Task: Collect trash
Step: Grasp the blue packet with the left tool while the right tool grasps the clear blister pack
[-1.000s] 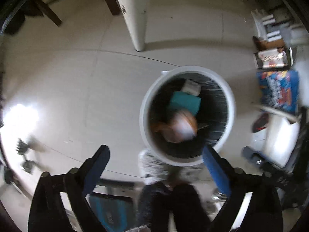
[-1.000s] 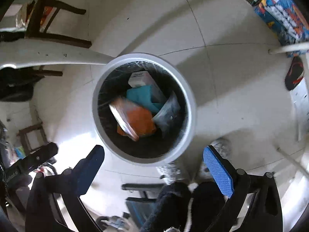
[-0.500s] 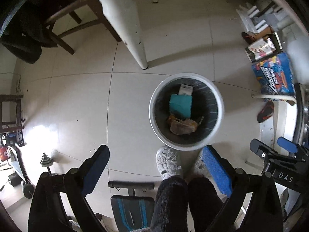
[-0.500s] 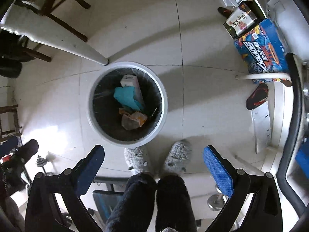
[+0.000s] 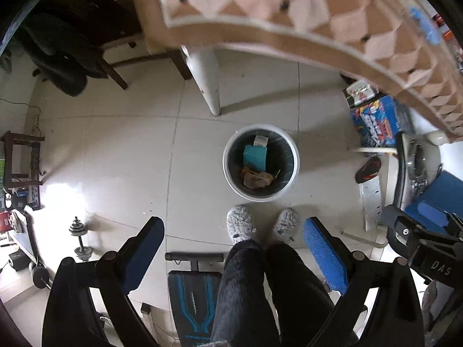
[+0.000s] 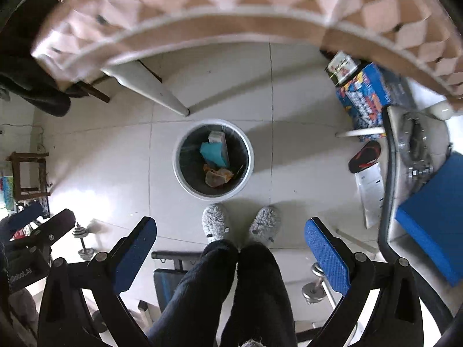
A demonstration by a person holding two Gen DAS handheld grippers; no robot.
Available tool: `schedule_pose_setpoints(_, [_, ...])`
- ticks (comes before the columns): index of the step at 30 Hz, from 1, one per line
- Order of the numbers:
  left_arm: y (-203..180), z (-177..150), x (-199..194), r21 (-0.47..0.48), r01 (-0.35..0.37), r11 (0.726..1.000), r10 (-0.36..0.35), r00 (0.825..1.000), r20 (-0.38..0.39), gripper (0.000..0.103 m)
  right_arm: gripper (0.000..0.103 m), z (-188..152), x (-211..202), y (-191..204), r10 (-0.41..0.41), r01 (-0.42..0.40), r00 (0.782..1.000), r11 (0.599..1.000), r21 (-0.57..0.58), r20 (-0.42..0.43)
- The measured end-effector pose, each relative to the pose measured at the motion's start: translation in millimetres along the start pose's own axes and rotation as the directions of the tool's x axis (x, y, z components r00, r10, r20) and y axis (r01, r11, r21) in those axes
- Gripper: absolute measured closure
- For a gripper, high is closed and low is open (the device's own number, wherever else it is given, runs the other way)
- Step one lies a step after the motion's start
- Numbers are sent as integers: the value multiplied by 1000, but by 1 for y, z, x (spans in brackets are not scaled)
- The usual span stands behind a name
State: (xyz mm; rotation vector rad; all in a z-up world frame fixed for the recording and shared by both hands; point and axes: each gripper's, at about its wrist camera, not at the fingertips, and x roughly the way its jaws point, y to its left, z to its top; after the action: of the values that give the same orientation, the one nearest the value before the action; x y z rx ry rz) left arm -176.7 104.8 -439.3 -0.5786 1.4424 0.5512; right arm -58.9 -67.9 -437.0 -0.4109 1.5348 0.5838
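Hovering high over the white bin [image 5: 228,170] on the tiled floor, left gripper [image 5: 234,243] and right gripper [image 6: 231,240] are both gaping wide, gripping nothing. Trash — teal packet [image 5: 254,156], crumpled orange wrapper [image 5: 257,177] — is lying inside; probably light, soft; pinching a crumpled fold looks best.
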Motion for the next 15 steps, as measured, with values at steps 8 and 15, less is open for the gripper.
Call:
schedule_pose_setpoints(8, [5, 15, -83, -28, -63, 998, 66, 989, 135, 4, 0, 10, -101, 2, 59, -66, 993, 996, 64, 100])
schedule_pose_setpoints(15, [-31, 86, -94, -15, -112, 994, 112, 969, 222, 4, 0, 80, -148, -62, 32, -73, 982, 973, 217, 187])
